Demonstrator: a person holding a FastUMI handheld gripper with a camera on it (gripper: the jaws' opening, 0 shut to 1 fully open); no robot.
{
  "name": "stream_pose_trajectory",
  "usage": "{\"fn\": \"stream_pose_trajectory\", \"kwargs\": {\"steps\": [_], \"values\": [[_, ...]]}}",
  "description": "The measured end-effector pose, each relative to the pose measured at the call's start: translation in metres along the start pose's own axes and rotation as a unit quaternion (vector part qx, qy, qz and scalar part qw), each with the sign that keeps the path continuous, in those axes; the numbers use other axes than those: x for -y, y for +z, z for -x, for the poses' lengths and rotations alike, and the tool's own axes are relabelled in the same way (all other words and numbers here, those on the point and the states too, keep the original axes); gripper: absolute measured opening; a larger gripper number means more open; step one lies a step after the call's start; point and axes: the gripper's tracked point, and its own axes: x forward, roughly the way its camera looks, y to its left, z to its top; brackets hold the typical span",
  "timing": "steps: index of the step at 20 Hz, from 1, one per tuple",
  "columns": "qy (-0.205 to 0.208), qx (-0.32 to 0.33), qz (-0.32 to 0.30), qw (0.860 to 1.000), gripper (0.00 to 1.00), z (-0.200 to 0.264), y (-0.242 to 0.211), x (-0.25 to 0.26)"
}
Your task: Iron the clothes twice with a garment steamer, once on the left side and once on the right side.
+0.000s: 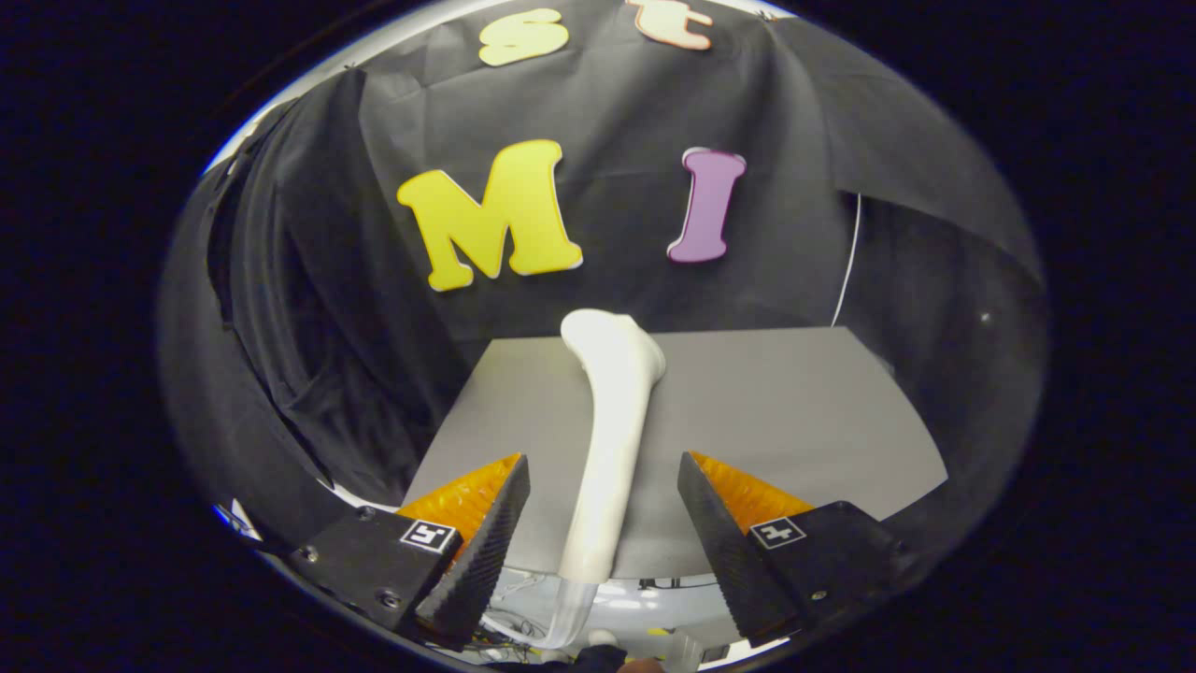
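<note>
A white garment steamer lies on a grey table, its handle pointing back towards me and its wider head at the far end. My gripper is open, one finger on each side of the steamer's handle, with a gap on both sides and no contact. A clear hose runs down from the handle's near end, past the table's front edge. A dark garment hangs to the left of the table, in folds against the booth's wall.
A thin white cord hangs down the black wall behind the table's far right corner. Below the table's front edge lie cables and pale floor.
</note>
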Motion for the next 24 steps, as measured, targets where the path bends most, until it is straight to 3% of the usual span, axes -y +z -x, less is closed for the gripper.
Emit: {"fn": "stream_pose_trajectory", "kwargs": {"steps": [3,9,10,16,19,24], "values": [[0.011,-0.052,-0.005,0.999,0.98,-0.021,-0.008,0.004],[0.034,-0.124,-0.016,0.992,0.77,-0.036,-0.036,-0.006],[0.03,-0.117,-0.012,0.993,0.7,-0.037,-0.036,-0.005],[-0.003,-0.117,0.01,0.993,0.49,-0.039,-0.037,-0.002],[-0.023,-0.092,-0.002,0.996,0.45,-0.04,-0.035,-0.003],[-0.018,-0.074,-0.044,0.996,0.35,-0.041,-0.038,-0.016]]}}
